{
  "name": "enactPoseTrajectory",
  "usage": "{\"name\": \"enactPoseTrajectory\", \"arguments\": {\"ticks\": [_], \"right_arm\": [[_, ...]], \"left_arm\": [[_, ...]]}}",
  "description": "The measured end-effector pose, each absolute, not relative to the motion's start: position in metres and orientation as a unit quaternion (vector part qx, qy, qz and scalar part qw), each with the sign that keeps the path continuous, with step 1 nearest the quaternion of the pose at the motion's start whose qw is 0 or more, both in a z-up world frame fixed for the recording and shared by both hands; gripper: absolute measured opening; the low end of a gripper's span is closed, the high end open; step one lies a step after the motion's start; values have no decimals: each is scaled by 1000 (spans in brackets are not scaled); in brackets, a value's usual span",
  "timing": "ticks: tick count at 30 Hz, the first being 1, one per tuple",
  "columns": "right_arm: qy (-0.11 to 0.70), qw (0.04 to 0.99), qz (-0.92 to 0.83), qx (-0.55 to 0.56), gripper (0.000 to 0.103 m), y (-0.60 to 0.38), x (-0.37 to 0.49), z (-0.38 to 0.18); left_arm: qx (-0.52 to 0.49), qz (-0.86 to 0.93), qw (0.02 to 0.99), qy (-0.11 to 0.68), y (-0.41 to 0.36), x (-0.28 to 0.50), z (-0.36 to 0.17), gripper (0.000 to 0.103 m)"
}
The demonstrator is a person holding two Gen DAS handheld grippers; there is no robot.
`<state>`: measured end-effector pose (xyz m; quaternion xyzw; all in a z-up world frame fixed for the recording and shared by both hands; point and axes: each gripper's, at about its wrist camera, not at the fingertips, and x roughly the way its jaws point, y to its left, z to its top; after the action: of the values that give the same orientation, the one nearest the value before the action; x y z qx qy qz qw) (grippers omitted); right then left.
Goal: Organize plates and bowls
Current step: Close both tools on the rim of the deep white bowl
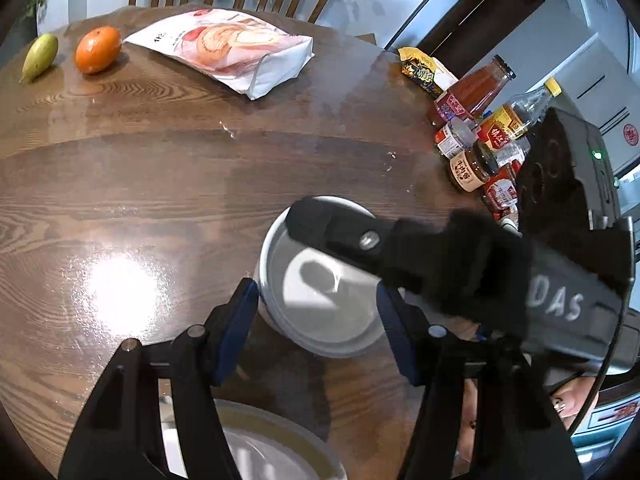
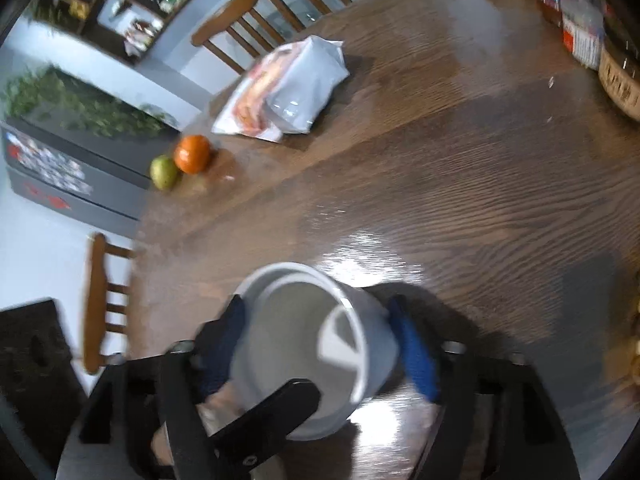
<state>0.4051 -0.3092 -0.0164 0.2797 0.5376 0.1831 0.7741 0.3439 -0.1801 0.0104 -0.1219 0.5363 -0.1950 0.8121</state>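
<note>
A round white bowl [image 1: 320,292], smooth and glazed with a thick rim, sits on the glossy, grainy wooden table [image 1: 160,184], mouth up and tipped slightly; a second pale bowl [image 1: 264,448] shows at the bottom edge, partly hidden. The left gripper [image 1: 318,320] points steeply down, its blue-padded fingers [image 1: 240,332] straddling the bowl with one pad touching the rim, though whether they clamp it I cannot tell. The right gripper [image 2: 320,344] also angles down; its pads [image 2: 416,356] stand apart beside the bowl's [image 2: 316,344] walls, not pressing; the left gripper's black finger [image 2: 276,408] crosses the near rim. An orange [image 1: 98,50], a pear [image 1: 39,57] and a snack bag [image 1: 224,48] lie well apart.
</note>
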Motion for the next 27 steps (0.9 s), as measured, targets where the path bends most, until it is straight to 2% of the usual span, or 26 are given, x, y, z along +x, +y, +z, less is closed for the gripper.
{"name": "enactPoseTrajectory", "arguments": {"ticks": [6, 27], "right_arm": [[553, 784, 160, 233, 88, -290, 409, -14], [554, 781, 158, 241, 91, -287, 412, -28]], "left_arm": [[-113, -186, 813, 540, -181, 346, 8, 56], [-132, -194, 803, 547, -177, 343, 6, 55]]}}
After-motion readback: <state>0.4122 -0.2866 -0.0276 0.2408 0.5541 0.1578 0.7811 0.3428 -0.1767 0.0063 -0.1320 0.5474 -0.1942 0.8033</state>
